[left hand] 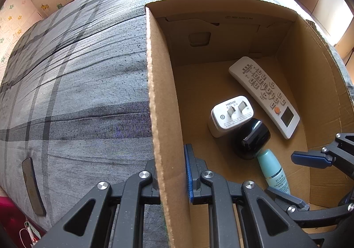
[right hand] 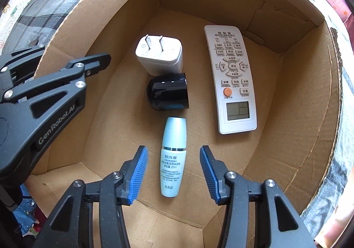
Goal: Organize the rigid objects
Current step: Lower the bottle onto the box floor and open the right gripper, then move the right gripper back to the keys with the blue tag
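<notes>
Grippers working at the cardboard box (right hand: 294, 128)

The right gripper (right hand: 173, 173) is hovering inside the box, jaws spread wide on either side of the pale blue bottle (right hand: 173, 157) and holding nothing. Beyond the bottle, the black device (right hand: 168, 94), white charger (right hand: 159, 55) and remote (right hand: 232, 77) are lying on the box floor. The left gripper (left hand: 171, 178) is clamping the box's left wall, one finger on each side.
</notes>
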